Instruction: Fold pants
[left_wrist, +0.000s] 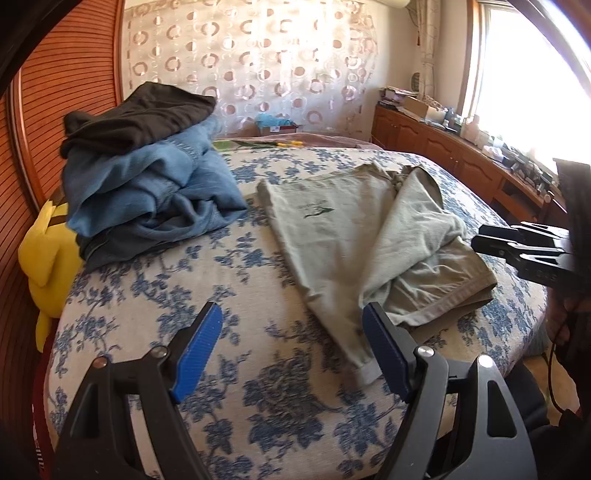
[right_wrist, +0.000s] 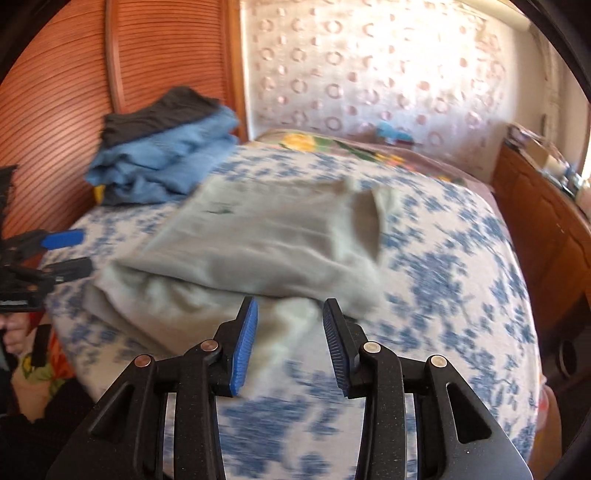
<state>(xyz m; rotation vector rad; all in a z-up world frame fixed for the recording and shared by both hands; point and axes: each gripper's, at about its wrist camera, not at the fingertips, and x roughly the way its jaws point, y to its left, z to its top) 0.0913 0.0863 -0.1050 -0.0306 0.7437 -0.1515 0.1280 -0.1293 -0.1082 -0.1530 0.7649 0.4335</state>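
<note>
Pale grey-green pants (left_wrist: 354, 236) lie partly folded on the floral bed cover (left_wrist: 207, 280), one leg laid over the other with a cuff near my left gripper. My left gripper (left_wrist: 291, 325) is open and empty, its right pad just beside the cuff. In the right wrist view the pants (right_wrist: 266, 236) are blurred; my right gripper (right_wrist: 290, 325) is open, jaws apart at the near edge of the fabric, holding nothing. The right gripper also shows in the left wrist view (left_wrist: 491, 240), beside the pants' right side. The left gripper shows in the right wrist view (right_wrist: 74, 251).
A pile of blue jeans (left_wrist: 155, 195) topped by a black garment (left_wrist: 136, 114) sits at the bed's back left, by the wooden headboard (left_wrist: 62, 92). A yellow plush (left_wrist: 48, 258) lies at the left edge. A cluttered wooden cabinet (left_wrist: 461, 147) runs along the right under the window.
</note>
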